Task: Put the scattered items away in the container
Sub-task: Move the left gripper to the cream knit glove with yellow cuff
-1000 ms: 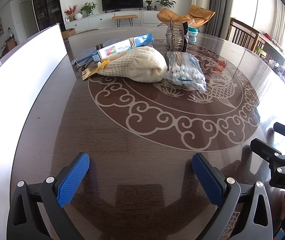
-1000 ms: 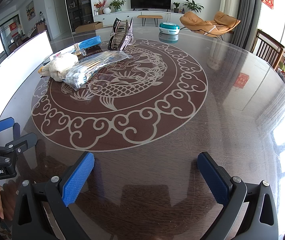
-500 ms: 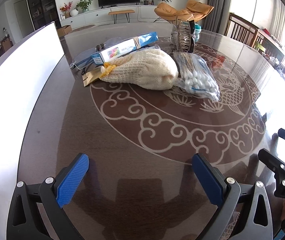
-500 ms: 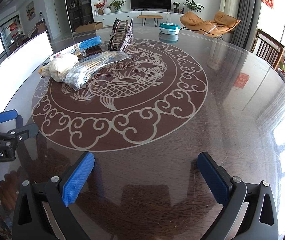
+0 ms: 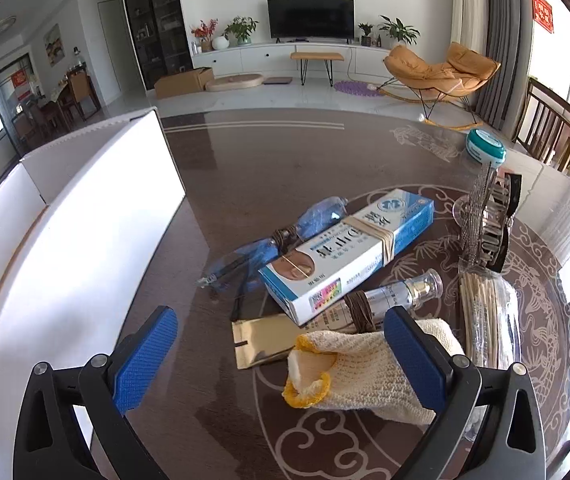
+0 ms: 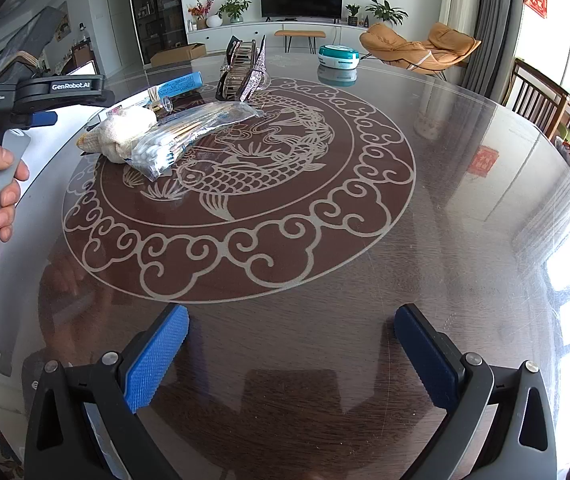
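Since half a second ago the left gripper (image 5: 281, 354) has pushed well forward over the table (image 6: 465, 208) into the pile; the right gripper (image 6: 291, 350) has not moved. Both sets of jaws stand wide, nothing in either.

Left: the knitted glove (image 5: 359, 374) lies just ahead of the tips, its body partly behind the right-hand pad (image 5: 413, 364), its yellow cuff between the pads. Judged the intended first pick (nearest, soft, easy to pinch). Beyond it are a gold card (image 5: 259, 342), a small spray bottle (image 5: 401, 292), a blue-and-white box (image 5: 349, 250) bound with rubber bands and resting on blue glasses (image 5: 269, 246); box print is Chinese, not legible to me. Cotton swab bag (image 5: 489, 320) sits beyond the right pad, hair claw (image 5: 485, 224) and teal tin (image 5: 485, 152) farther off.

The white container (image 5: 85, 240) stands beside the left pad, close to the pile, so the carry looks short.

Right: only bare table ahead of the jaws, probably waiting. The other handset reads "GenRobot.AI".
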Demonstrator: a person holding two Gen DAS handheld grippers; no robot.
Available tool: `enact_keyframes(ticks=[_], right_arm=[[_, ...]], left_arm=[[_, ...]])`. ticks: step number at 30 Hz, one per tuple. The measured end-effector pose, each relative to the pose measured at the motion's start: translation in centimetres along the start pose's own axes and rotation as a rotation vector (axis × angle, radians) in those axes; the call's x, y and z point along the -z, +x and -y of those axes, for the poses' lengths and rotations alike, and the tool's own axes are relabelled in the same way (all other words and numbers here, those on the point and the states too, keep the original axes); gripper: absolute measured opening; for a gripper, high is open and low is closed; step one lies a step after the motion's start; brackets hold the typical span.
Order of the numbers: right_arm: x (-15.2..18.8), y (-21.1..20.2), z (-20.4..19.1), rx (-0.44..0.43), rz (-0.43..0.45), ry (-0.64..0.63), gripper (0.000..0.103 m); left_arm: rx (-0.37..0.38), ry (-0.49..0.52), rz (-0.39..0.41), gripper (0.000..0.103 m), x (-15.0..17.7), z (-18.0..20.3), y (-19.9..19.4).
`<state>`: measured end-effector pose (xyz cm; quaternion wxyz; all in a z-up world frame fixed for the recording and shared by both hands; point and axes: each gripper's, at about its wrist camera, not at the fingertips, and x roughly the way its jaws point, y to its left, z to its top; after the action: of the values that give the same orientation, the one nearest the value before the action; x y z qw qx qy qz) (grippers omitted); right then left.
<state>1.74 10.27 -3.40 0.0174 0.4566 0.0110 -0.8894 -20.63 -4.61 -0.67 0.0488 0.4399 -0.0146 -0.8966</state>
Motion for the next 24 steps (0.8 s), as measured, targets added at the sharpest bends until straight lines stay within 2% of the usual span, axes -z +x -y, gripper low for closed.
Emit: enact_keyframes(ticks=[3, 6, 8, 11, 13, 19, 24], right_arm=[[0.0, 0.0, 0.0, 0.000, 0.000, 0.000, 0.103], [0.0, 0.0, 0.0, -0.001, 0.000, 0.000, 0.103], [0.0, 0.0, 0.0, -0.003, 0.001, 0.002, 0.103], [0.0, 0.0, 0.0, -0.006, 0.002, 0.004, 0.103], [0.0, 0.0, 0.0, -0.006, 0.002, 0.004, 0.103], [-0.2, 0.0, -0.1, -0.010, 0.004, 0.007, 0.103], [-0.3, 0.2, 0.0, 0.012, -0.001, 0.009, 0.103]], left_arm=[[0.089, 0.026, 0.009, 0.103, 1.9, 1.3, -0.7], [0.223, 0.084, -0.043, 0.103, 4.0, 2.6, -2.2], [0.273, 0.135, -0.055, 0.103, 5.3, 3.0, -3.5], [0.259, 0.176, -0.040, 0.103, 6.2, 3.0, -5.2], [0.288, 0.164, -0.058, 0.103, 6.7, 2.5, -5.9], [0.342, -0.044, -0.036, 0.103, 9.7, -0.6, -8.9], [0.294, -0.052, -0.040, 0.103, 13.5, -1.6, -9.5]])
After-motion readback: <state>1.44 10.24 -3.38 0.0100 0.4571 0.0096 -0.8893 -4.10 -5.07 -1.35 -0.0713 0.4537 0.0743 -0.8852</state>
